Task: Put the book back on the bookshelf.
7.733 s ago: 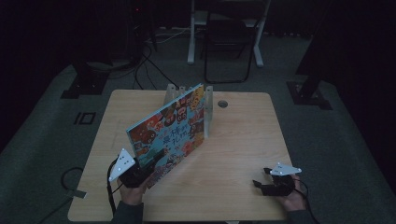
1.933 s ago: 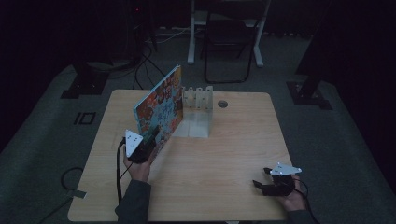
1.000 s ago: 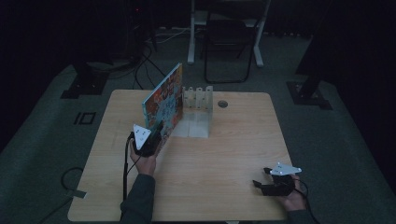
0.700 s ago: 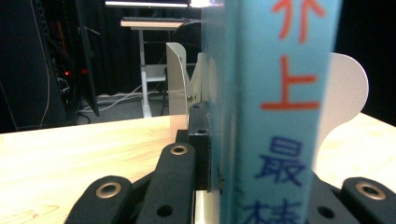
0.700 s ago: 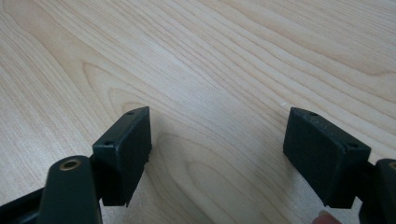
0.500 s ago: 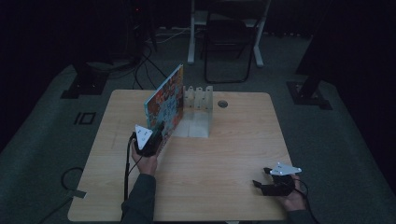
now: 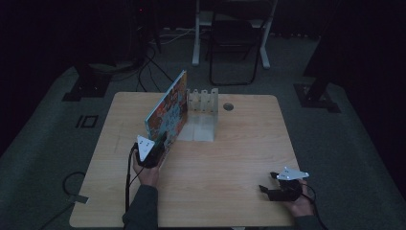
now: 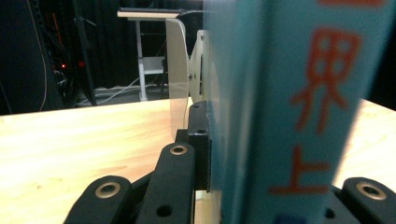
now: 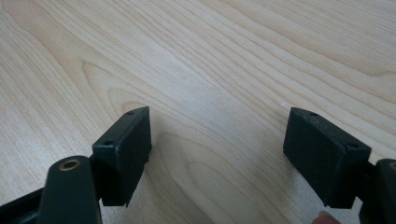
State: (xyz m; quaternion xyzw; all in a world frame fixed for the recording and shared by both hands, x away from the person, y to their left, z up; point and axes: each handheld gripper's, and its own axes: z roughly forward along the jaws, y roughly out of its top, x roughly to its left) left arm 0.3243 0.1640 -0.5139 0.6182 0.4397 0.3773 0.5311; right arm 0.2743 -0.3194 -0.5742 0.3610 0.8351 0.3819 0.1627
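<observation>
A thin picture book (image 7: 168, 111) with a colourful cover stands nearly upright on the wooden table (image 7: 239, 139), its far end at the left side of a clear acrylic book stand (image 7: 203, 115). My left gripper (image 7: 160, 143) is shut on the book's near lower edge. In the left gripper view the teal spine (image 8: 299, 107) with red characters rises between the jaws, with the clear stand (image 8: 180, 70) just beyond. Near the table's front right, my right gripper (image 7: 266, 190) rests open, its two pads (image 9: 126, 151) wide apart over bare wood.
A round cable hole (image 7: 228, 106) lies right of the stand. Behind the table stand a chair (image 7: 234, 43) and desk legs on a dark floor with cables. A cable (image 7: 128, 187) trails from the left gripper toward the front edge.
The left gripper has raised the book from a leaning tilt to nearly upright and carried it toward the stand's left side. The right gripper has stayed still.
</observation>
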